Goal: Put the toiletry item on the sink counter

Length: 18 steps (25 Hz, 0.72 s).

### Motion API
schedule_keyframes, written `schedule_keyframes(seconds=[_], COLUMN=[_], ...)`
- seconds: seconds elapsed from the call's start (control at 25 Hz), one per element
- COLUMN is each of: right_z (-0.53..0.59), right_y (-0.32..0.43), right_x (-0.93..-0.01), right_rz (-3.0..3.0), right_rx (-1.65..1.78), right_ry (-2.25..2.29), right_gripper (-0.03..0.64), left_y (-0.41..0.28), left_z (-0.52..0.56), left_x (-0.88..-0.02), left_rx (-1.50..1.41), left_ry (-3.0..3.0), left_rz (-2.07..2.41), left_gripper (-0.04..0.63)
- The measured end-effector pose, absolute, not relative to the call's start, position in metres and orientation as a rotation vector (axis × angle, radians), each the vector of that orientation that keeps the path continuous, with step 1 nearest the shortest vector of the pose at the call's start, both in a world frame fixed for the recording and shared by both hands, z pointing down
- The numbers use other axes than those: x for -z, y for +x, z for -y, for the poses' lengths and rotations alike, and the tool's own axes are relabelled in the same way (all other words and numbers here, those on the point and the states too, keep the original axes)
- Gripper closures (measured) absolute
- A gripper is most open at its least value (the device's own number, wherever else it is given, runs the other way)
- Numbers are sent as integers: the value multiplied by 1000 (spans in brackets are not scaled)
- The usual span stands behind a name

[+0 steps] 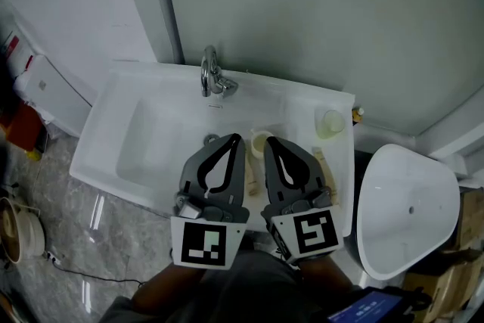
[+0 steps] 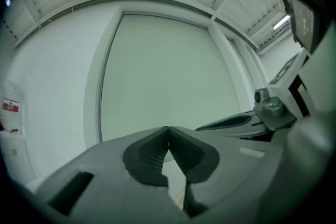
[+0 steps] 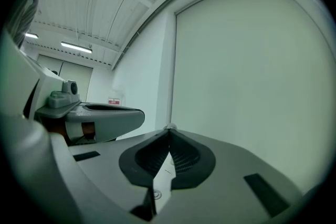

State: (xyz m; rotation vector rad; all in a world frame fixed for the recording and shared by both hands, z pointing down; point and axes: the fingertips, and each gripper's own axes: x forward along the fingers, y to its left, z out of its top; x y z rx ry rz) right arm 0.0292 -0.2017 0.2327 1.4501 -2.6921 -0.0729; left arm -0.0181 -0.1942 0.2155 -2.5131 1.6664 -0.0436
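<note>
I look down on a white sink [image 1: 162, 144] with a chrome tap [image 1: 212, 76] and a flat white counter rim [image 1: 299, 98]. A small cream cup [image 1: 261, 141] stands on the rim just beyond my fingertips. Pale wooden toiletry pieces [image 1: 253, 176] lie under and between the grippers, mostly hidden. A yellowish round item [image 1: 330, 123] sits at the counter's right end. My left gripper [image 1: 236, 138] [image 2: 168, 128] is shut and holds nothing. My right gripper [image 1: 271, 141] [image 3: 169, 128] is shut and empty too. Both gripper views point up at a pale wall panel.
A white toilet [image 1: 408, 215] stands right of the sink. A small bottle [image 1: 358, 115] sits at the counter's far right edge. A white bin [image 1: 49, 91] and red items [image 1: 21, 125] are on the floor to the left. The wall rises directly behind the tap.
</note>
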Motion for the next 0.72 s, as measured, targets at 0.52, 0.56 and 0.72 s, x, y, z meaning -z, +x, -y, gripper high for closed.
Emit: schedule_keyframes(seconds=[0.52, 0.56, 0.72], right_z=[202, 203, 206], right_y=[31, 30, 31], right_x=[-238, -238, -239], right_rz=[2693, 2696, 2697], right_rx=[63, 60, 48], right_ry=[1448, 1449, 1454], right_gripper=[603, 603, 603], left_y=[-20, -19, -19], left_z=[196, 197, 200], left_x=[-219, -219, -220], left_rx=[45, 48, 47], left_ry=[-2510, -2510, -2509], left_rz=[-1691, -1691, -1692], left_gripper=[583, 581, 583])
